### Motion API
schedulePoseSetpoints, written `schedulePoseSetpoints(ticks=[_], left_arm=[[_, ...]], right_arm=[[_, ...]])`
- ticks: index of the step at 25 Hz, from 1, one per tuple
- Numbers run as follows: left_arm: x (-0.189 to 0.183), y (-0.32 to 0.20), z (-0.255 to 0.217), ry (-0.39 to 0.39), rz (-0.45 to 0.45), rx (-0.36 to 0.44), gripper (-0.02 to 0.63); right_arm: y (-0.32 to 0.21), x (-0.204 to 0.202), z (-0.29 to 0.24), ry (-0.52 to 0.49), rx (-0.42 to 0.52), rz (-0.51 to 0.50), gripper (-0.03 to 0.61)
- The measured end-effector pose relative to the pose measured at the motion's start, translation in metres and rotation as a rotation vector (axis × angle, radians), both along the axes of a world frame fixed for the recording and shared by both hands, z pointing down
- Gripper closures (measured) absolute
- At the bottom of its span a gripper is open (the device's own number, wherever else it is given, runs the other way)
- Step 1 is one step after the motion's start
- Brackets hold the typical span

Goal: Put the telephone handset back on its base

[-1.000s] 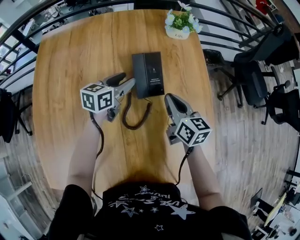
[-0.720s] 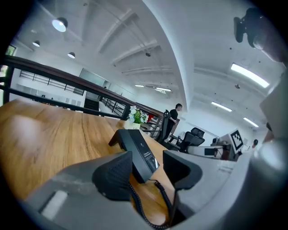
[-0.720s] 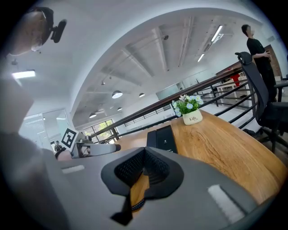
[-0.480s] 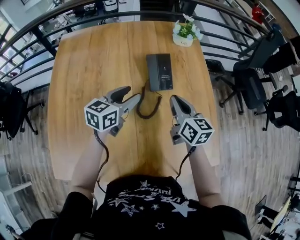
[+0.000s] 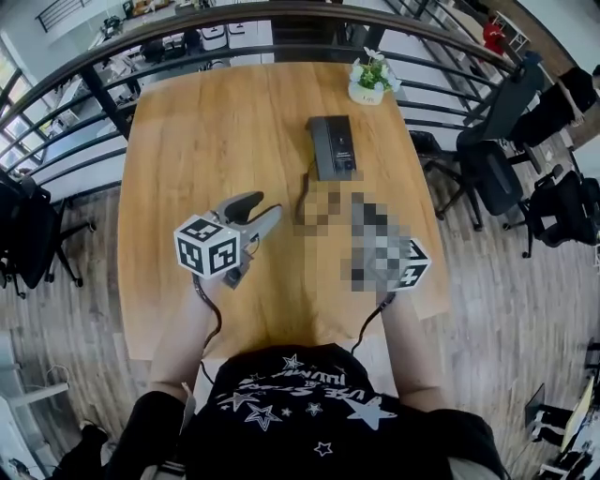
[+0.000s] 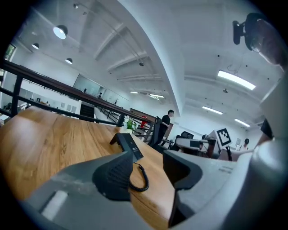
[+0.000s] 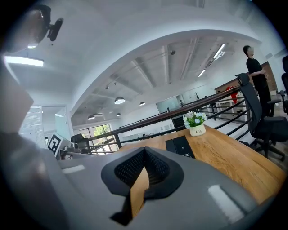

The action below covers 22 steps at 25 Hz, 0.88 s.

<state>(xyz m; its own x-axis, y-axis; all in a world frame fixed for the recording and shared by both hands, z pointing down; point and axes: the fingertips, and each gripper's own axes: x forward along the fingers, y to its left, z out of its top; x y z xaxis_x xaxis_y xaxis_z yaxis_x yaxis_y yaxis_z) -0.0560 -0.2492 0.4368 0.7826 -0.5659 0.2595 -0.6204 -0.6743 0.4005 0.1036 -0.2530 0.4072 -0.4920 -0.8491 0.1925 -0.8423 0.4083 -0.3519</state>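
Observation:
The black telephone (image 5: 334, 147) lies at the far middle of the wooden table (image 5: 187, 169), and its handset appears to rest along the base's left side. Its coiled cord (image 5: 304, 192) curls toward me. My left gripper (image 5: 260, 208) hovers open and empty, short of the cord and to its left. In the left gripper view the telephone (image 6: 129, 144) and cord (image 6: 143, 177) show beyond the open left gripper (image 6: 148, 170). A mosaic patch hides most of my right gripper (image 5: 364, 208). In its own view the right gripper (image 7: 144, 173) is shut on nothing, with the telephone (image 7: 180, 146) ahead.
A small potted plant (image 5: 371, 79) stands at the table's far edge, behind the telephone. A black railing (image 5: 234, 28) curves round the table's far side. Office chairs (image 5: 497, 159) stand on the floor to the right, and a person (image 7: 255, 72) stands farther off.
Both grippers have drawn back toward me, away from the telephone. The head view has shifted, so the telephone sits farther up the frame. The left gripper's tips have left the cord's side.

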Motion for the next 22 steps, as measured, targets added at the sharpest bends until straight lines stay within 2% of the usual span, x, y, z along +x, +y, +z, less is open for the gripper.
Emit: schedulePoseSetpoints(ticks=[9,14,18,22], left_arm=[[-0.039,0.062,0.002,0.017,0.108,0.016,0.425],[-0.038,0.092,0.011,-0.014,0.176,0.010,0.462],[-0.038,0.115,0.022,-0.007,0.220,-0.018,0.517],[-0.033,0.133,0.030,-0.002,0.266,-0.031,0.534]], right_arm=[[0.064,-0.042,-0.005,0.006,0.027,0.109,0.577],[0.108,-0.041,0.007,0.038,-0.003,0.192,0.578],[0.141,-0.040,0.015,0.032,-0.028,0.248,0.577],[0.158,-0.036,0.024,0.031,-0.047,0.278,0.577]])
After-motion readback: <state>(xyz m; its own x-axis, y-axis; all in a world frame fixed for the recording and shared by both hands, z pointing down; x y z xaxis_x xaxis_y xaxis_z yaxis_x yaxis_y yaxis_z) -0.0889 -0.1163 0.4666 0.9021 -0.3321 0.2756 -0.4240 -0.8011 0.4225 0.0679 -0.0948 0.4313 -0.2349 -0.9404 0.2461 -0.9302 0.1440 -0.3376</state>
